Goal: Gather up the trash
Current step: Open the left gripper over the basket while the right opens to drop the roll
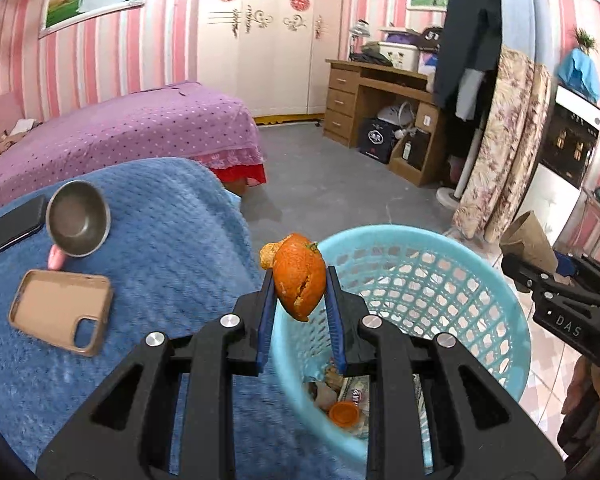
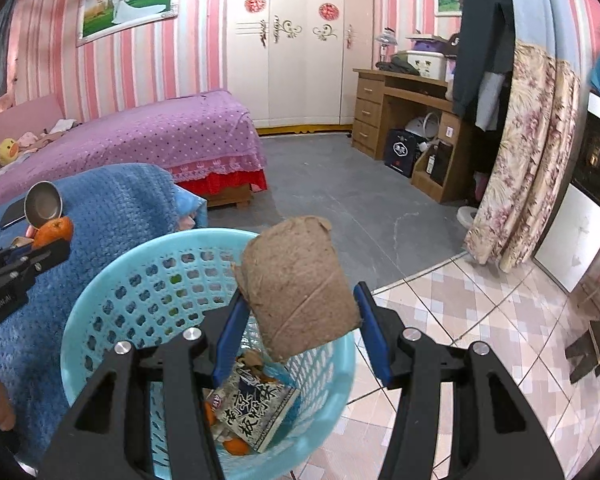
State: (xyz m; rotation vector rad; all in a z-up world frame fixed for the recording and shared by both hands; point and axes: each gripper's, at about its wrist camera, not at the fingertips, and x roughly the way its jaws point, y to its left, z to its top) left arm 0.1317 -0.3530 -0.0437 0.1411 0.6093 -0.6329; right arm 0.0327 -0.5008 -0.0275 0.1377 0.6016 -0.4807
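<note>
Left wrist view: blue blanket point(image 1: 172, 216) spreads left of the left gripper point(image 1: 300, 280); turquoise basket point(image 1: 512, 312) sits below and to the right, w/ trash already at the bottom. Claw is clenched on an orange peel point(image 1: 300, 276), poised at the rim. Best bet: carry it past the rim before letting go. Right gripper point(image 2: 300, 300) grasps a cardboard tube point(image 2: 300, 280) directly over the basket; only its view shows the printed wrapper point(image 2: 260, 404) inside. Only the left view shows the phone case point(image 1: 60, 308).
</note>
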